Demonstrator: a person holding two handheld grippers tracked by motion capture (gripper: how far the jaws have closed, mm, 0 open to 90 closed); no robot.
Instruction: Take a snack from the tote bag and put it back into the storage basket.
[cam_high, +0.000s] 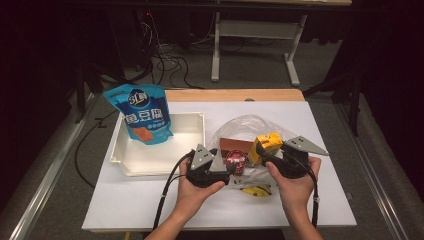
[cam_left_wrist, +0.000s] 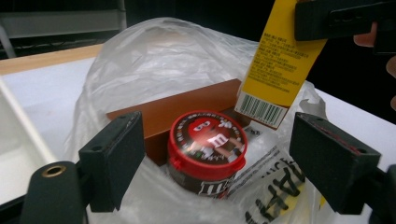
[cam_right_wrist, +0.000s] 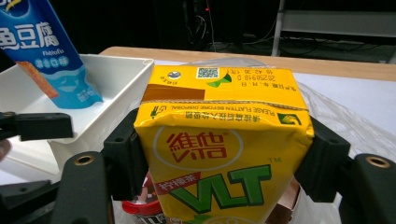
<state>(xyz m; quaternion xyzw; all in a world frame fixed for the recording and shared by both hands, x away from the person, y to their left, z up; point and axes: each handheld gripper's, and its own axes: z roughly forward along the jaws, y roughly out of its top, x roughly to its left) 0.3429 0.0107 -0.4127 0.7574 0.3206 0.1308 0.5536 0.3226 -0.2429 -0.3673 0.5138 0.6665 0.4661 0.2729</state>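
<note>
Blue pouch (cam_high: 141, 112) leaning upright in the white tray (cam_high: 190, 142) at the table's left. Left gripper (cam_high: 227, 170) is hovering with jaws standing apart, nothing between the pads; the red-lidded candy tub (cam_left_wrist: 207, 151) is sitting just ahead of them on the clear plastic bag (cam_left_wrist: 159, 60), against a brown box (cam_left_wrist: 187, 105). Right gripper (cam_high: 261, 152) is clamping the yellow drink carton (cam_right_wrist: 224, 154) by both sides, holding it above the bag
</note>
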